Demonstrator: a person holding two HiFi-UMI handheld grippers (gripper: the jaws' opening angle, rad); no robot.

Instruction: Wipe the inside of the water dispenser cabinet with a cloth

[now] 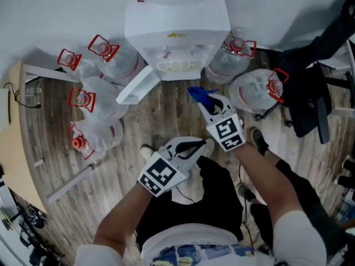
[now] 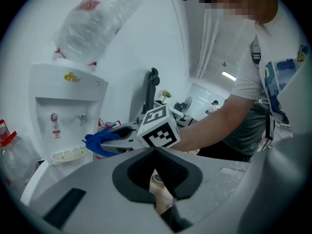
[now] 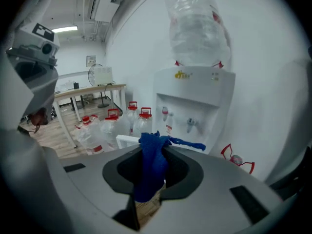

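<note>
Head view first: my right claw point(image 1: 206, 101) is clamped on the blue cloth point(image 1: 198, 95), just in front of the water dispenser point(image 1: 177, 32) and low down by its base, close but not touching it. The right gripper view backs that up: the cloth point(image 3: 151, 165) is bunched between the jaws, with a loose tail flopping out toward the dispenser point(image 3: 192, 101). My left claw point(image 1: 205, 144) hangs further back from the dispenser, nearer my body, and the left gripper view shows its jaw tips pressed together with nothing in them, only floor behind. From that side you can also see the cloth point(image 2: 100, 143) sticking out of the right claw point(image 2: 114, 136), aimed at the dispenser point(image 2: 63, 111). The white cabinet door point(image 1: 137, 86) is swung open at the dispenser's left front corner. Empty red-capped water jugs point(image 1: 105, 57) are piled on the wood floor point(image 1: 161, 115) left of the dispenser, with two more jugs point(image 1: 255, 90) on its right.
</note>
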